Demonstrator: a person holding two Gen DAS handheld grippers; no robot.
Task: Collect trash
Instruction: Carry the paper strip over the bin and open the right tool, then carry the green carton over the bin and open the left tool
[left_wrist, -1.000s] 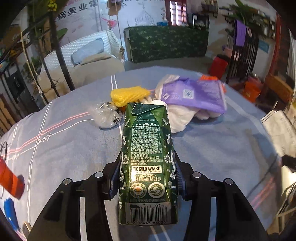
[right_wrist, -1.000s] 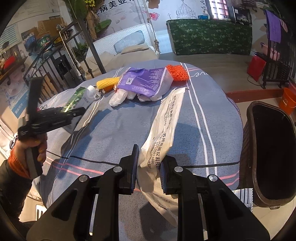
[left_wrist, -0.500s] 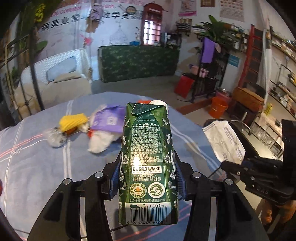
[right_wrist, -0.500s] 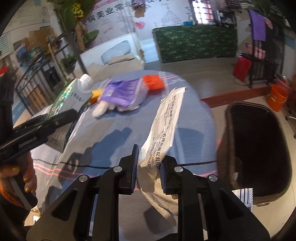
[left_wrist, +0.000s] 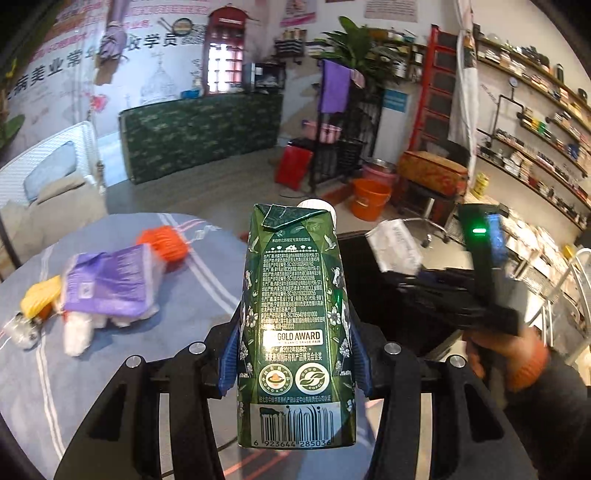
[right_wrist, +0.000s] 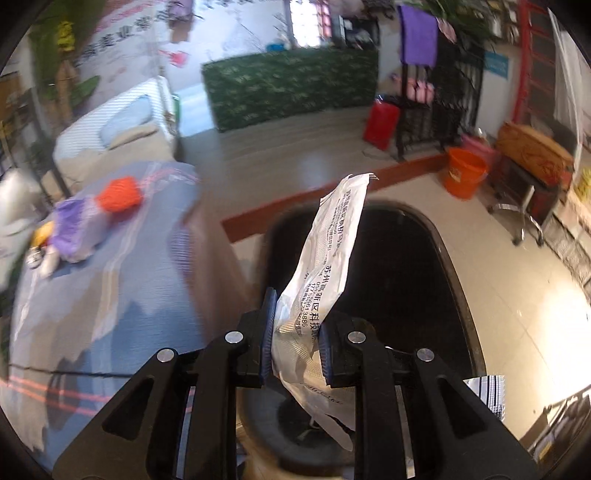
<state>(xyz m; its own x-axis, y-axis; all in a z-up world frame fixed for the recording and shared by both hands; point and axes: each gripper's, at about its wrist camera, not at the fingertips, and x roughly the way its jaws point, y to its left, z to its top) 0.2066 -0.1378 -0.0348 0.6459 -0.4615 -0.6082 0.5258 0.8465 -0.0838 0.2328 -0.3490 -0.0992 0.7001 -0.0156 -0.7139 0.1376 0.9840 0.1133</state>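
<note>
On the left, the counter (left_wrist: 122, 373) with its blue cloth has more trash on it: a yellow net (left_wrist: 38, 297), a purple pack (left_wrist: 107, 282) and an orange net (left_wrist: 164, 243), all lying close together. In the middle, the left gripper (left_wrist: 293, 354) has its jaws squeezed tight on a green milk carton (left_wrist: 297, 317), which stands up tall, up off the counter. To the right, the black bin (right_wrist: 402, 295) sits on the floor beside the counter. The right gripper (right_wrist: 295, 349) is above the bin's open mouth, with its jaws pinched on a white plastic bag (right_wrist: 321, 273). The bag is thin and floppy, so if the jaws let go too near the rim, it could catch there or float down to the floor. The carton is not over the bin yet, so letting go now would likely drop it on the counter.
</note>
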